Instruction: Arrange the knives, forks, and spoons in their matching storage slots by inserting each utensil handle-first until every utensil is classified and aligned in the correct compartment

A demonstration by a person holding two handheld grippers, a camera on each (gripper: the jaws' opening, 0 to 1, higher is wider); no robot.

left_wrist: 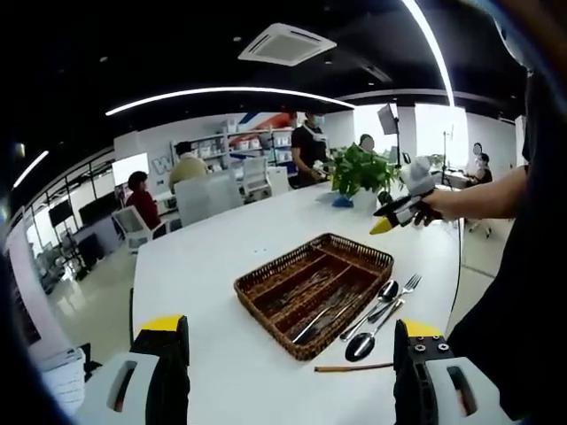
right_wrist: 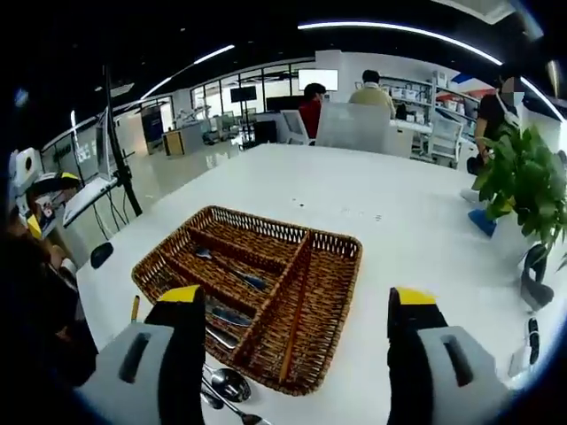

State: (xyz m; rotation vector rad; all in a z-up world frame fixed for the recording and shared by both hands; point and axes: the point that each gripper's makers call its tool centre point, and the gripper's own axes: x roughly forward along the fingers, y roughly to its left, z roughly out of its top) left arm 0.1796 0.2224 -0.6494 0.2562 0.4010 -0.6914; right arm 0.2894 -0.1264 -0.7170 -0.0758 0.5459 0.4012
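Left gripper (left_wrist: 292, 354) first: jaws spread wide, nothing between them, hovering above the white table (left_wrist: 221, 257). Straight ahead of those jaws, the wicker tray (left_wrist: 314, 292), long dividers running away from the gripper, some cutlery already lying in its slots though kinds too small to sort out. Just off the tray's right side, loose on the table, two spoons (left_wrist: 376, 314) and a fork (left_wrist: 406, 285), lying close together near the right jaw; nearer still, a thin brown stick (left_wrist: 354, 367), perhaps a chopstick. Farther right and beyond, the right gripper (left_wrist: 394, 217) held up in a hand (left_wrist: 434, 205), well above the table. In the right gripper view, that gripper (right_wrist: 292, 354) also released, jaws wide and empty, tray (right_wrist: 332, 292) directly ahead and partly between the jaws, blue-handled pieces (right_wrist: 239, 276) lying in the left compartments, the long right compartment apparently bare. Spoon bowls (right_wrist: 229, 384) showing close in, just past the left jaw, outside the tray's near rim. Step in hand, by judgement: between picks, sorting partly done, three loose pieces waiting. Next move likely calls for lowering onto a spoon or the fork, pinching its shaft flat against the table, then matching it to its slot and sliding it in handle-first, aligned with the dividers.
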